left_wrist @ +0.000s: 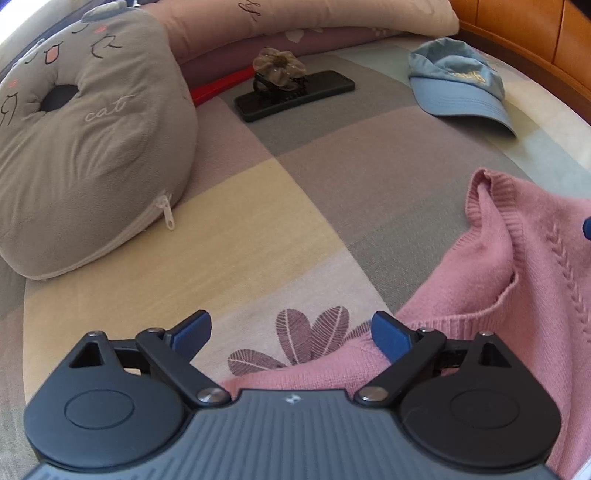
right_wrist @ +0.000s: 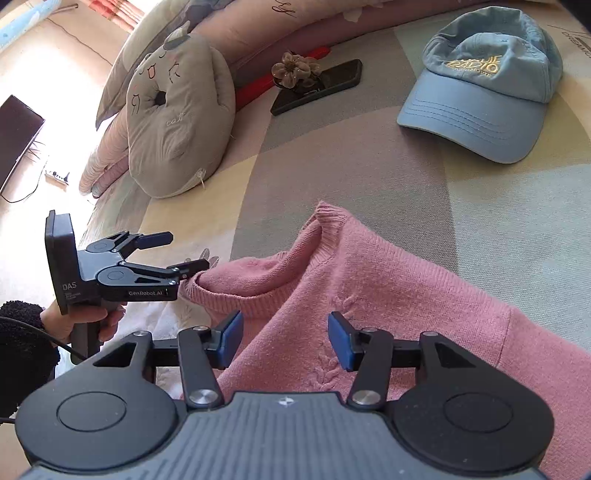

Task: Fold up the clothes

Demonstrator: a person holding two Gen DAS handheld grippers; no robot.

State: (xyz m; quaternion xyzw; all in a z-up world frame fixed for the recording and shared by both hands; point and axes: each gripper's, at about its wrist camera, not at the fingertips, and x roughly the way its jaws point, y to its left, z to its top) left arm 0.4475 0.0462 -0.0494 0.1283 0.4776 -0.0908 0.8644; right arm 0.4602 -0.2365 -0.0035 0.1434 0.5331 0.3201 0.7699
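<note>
A pink knit sweater (right_wrist: 369, 288) lies on the patchwork bed cover, its ribbed collar raised; it also shows in the left wrist view (left_wrist: 517, 266) at the right. My left gripper (left_wrist: 291, 332) is open at the sweater's left edge, over a leaf print; its right finger touches the knit. The right wrist view shows the left gripper (right_wrist: 184, 254) open beside a folded sleeve end. My right gripper (right_wrist: 284, 339) is open and empty, just above the sweater's front.
A grey cat cushion (left_wrist: 85, 155) lies at the left. A black phone (left_wrist: 295, 94) with a flower hair clip (left_wrist: 277, 66) on it and a blue cap (right_wrist: 484, 81) lie farther back. A pillow (left_wrist: 314, 18) lines the far edge.
</note>
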